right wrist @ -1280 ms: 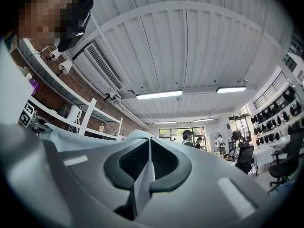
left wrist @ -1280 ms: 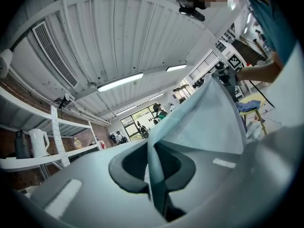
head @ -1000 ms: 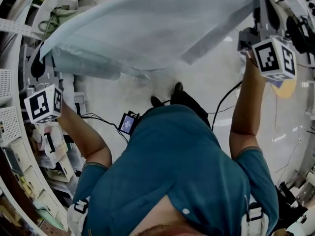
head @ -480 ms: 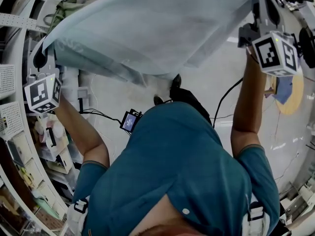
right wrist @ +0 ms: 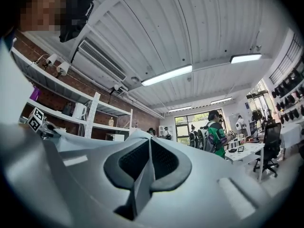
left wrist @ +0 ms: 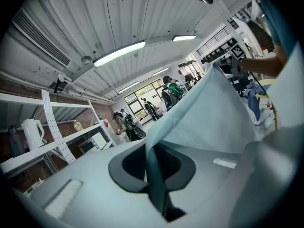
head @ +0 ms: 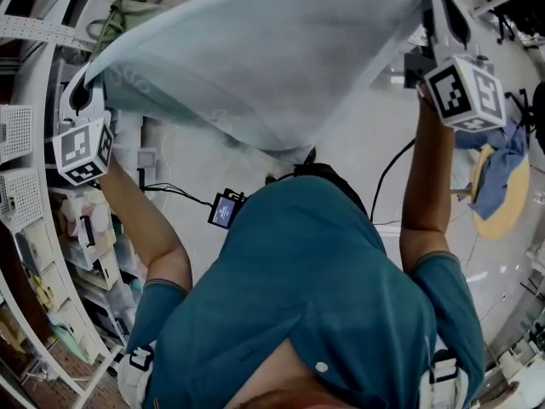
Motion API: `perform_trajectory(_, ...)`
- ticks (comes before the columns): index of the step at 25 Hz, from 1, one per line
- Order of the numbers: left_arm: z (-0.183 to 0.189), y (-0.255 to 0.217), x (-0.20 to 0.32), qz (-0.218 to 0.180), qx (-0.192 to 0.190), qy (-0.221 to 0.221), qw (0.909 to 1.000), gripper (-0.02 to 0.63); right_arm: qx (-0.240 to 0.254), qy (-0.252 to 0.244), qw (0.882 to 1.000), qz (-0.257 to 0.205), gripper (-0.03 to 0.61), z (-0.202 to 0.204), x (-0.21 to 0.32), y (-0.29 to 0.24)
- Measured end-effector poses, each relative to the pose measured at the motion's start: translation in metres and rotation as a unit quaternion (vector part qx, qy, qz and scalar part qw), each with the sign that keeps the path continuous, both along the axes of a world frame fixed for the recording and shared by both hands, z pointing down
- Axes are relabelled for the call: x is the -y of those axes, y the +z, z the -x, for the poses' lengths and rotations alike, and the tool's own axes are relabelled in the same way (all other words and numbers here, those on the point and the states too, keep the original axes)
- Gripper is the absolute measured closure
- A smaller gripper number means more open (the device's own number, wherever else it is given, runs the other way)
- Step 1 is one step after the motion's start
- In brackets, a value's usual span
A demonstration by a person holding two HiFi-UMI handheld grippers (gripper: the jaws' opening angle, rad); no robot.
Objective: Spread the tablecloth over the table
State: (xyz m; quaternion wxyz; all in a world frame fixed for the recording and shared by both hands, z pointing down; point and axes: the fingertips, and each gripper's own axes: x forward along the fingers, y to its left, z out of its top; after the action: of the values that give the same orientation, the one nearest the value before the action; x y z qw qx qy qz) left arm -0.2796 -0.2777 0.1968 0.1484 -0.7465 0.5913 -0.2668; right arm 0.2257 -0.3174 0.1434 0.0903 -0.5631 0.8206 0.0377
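Observation:
A pale blue-white tablecloth (head: 255,58) hangs in the air, stretched between my two grippers above the floor in the head view. My left gripper (head: 79,99) holds its left corner, with the marker cube (head: 83,149) just below. My right gripper (head: 430,20) holds the right corner above its cube (head: 464,92). In the left gripper view the jaws (left wrist: 154,172) are shut on a pinched fold, and the tablecloth (left wrist: 213,108) fans out to the right. The right gripper (right wrist: 142,175) is likewise shut on a thin fold of tablecloth (right wrist: 61,144) that runs off left.
White shelving (head: 34,203) full of boxes lines the left side. A round wooden stool (head: 502,203) with a blue rag draped on it stands at the right. A black cable (head: 387,173) trails on the floor. Several people and a desk (right wrist: 244,151) are far off.
Both grippers have swung across with the cloth still pinched. The sheet's hanging fold has drawn in under the middle. The round stool has come further into view at the right.

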Motion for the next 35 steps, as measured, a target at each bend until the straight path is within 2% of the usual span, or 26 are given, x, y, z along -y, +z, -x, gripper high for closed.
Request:
perform_trajectory(8, 0.004, 0.021, 0.032, 0.002, -0.017, -0.046, 0.9988, 0.614, 0.000, -0.014, 1.000, 0.017, 0.563, 0.003, 0.048, 0.023)
perform_trajectory(14, 0.004, 0.040, 0.052, 0.006, -0.027, -0.062, 0.9977, 0.612, -0.004, -0.003, 0.999, 0.032, 0.563, 0.004, 0.071, 0.042)
perform_trajectory(21, 0.008, 0.072, 0.088, 0.015, -0.040, -0.053, 0.9977, 0.611, -0.010, 0.023, 0.999, 0.048, 0.563, 0.008, 0.092, 0.068)
perform_trajectory(35, 0.010, 0.149, 0.153, 0.071, -0.063, -0.040, 0.9947, 0.604, -0.033, 0.064, 0.992, 0.099, 0.563, 0.007, 0.141, 0.139)
